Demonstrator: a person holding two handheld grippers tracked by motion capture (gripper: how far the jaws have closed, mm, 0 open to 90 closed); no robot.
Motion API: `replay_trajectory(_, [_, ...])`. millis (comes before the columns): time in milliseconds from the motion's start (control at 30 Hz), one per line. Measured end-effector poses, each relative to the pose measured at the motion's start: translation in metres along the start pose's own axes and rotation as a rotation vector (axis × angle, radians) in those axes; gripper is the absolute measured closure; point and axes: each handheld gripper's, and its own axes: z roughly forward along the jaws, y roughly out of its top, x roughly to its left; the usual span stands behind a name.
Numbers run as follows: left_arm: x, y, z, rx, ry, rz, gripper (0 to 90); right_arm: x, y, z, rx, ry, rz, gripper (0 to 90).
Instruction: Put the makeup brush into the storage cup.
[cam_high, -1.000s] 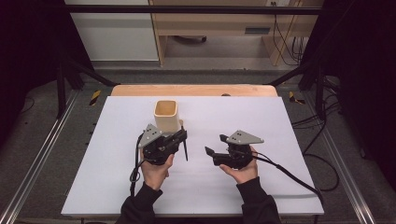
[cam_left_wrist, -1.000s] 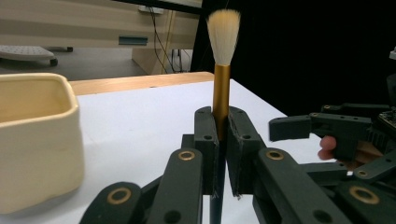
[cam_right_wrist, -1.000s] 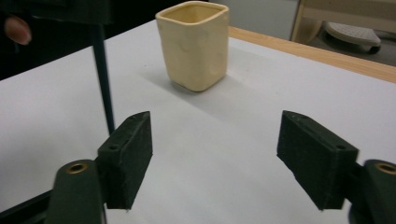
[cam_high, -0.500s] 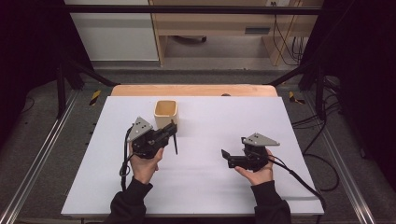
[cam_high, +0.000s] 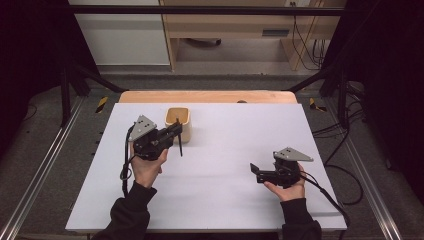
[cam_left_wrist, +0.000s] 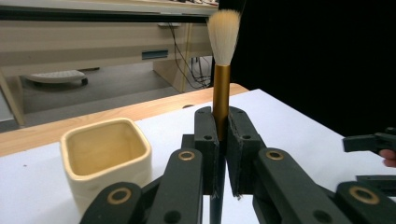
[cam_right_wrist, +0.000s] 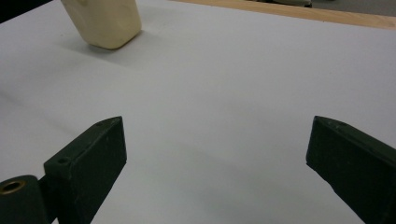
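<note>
In the high view, a metal rail (cam_high: 37, 180) runs along the left edge of the frame, beside the white counter (cam_high: 215, 175). Left of centre, the left hand (cam_high: 146, 167) holds the left claw (cam_high: 176, 131), its jaws pressed shut on a brush (cam_left_wrist: 221, 70). In the left gripper view the brush stands upright between the jaws, gold ferrule and pale bristle tuft above them and a dark handle below. In the high view that handle hangs down toward the counter just in front of a cream cup (cam_high: 178, 122). The cup is square with rounded corners, open at the top and looks empty; it stands at upper centre-left of the white surface, just beyond the left claw's tip. In the left gripper view it sits at lower left, beside the jaws and apart from them.

A strip of bare wood (cam_high: 205, 96) edges the counter's far side. Beyond it, on the floor, stand pale furniture legs (cam_high: 170, 47), with cables (cam_high: 302, 40) at upper right.

At lower right of the high view, the right hand (cam_high: 287, 190) holds the right claw (cam_high: 253, 171), pointing toward frame left, well apart from the cup. In the right gripper view its jaws stand wide apart with nothing between them, bare white counter below, and the cup at the upper left corner.
</note>
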Motion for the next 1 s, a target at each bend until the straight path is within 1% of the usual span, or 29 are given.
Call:
replay_trajectory(33, [0.001,0.001,0.0,0.002,0.004,0.006,82.9,-0.001,-0.001,-0.001,0.003,-0.003,0.007,5.2])
replay_trajectory(200, [0.007,0.009,0.0,0.001,0.019,0.014,83.0,-0.005,-0.004,-0.003,0.009,-0.02,0.011,4.9])
replay_trajectory(400, [0.015,0.022,0.002,-0.012,0.04,0.011,83.0,-0.008,-0.007,-0.005,0.009,-0.03,0.02,4.7])
replay_trajectory(467, [0.017,0.025,0.003,-0.015,0.046,0.012,83.0,-0.009,-0.007,-0.005,0.01,-0.039,0.009,4.7])
replay_trajectory(500, [0.019,0.026,0.003,-0.016,0.048,0.01,83.0,-0.009,-0.007,-0.006,0.011,-0.038,0.013,4.7])
replay_trajectory(733, [0.027,0.034,0.01,-0.014,0.064,0.004,83.0,-0.009,-0.007,-0.007,0.008,-0.043,0.012,4.5])
replay_trajectory(833, [0.029,0.036,0.014,-0.014,0.077,0.008,83.0,-0.011,-0.008,-0.007,0.004,-0.041,0.024,4.5])
replay_trajectory(1000, [0.034,0.04,0.018,-0.018,0.088,0.003,83.0,-0.012,-0.009,-0.007,0.005,-0.044,0.023,4.5])
